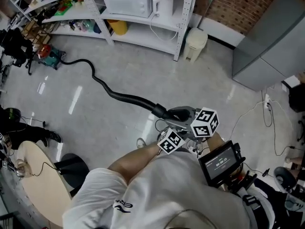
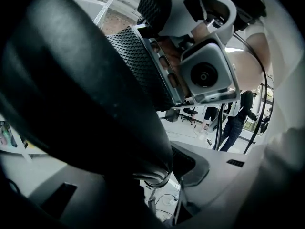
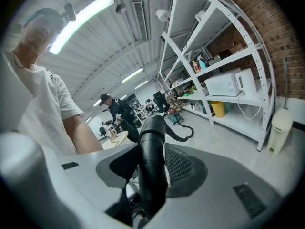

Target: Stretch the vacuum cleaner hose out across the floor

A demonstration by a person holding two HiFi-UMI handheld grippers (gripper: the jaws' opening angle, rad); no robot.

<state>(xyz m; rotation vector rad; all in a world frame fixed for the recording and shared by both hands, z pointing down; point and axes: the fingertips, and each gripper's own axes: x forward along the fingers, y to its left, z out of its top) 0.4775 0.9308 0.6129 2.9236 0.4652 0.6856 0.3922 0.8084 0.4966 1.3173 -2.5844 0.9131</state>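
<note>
Left gripper: the left gripper (image 2: 143,187) has its jaws wide apart but closed on the smooth black end piece of the hose. This tube fills most of the left gripper view and presses on the ribbed pad of the one jaw that shows well.
Right gripper: the right gripper (image 3: 151,175) is just beside the left one, in front of the person's chest. Its jaws are also wide and clamp the same end piece, which runs between the two grey jaws.
Hose: the black ribbed vacuum cleaner hose (image 1: 114,93) goes from the two grippers away and to the left over the floor. It has soft bends near its far end.
Vacuum cleaner: the small green and red vacuum cleaner body (image 1: 50,57) is at the far end of the hose, well apart from the grippers, ahead and to the left.
Floor: glossy grey concrete floor (image 1: 157,70), below both grippers.
Shelving: white metal shelf rack (image 1: 180,37), ahead of the grippers, with a white microwave oven (image 1: 127,4) on it.
Bin: white plastic bin (image 1: 195,43), ahead, just beside the right leg of the rack.
Table: round beige table (image 1: 40,185), to the left of the left gripper, near the person.
</note>
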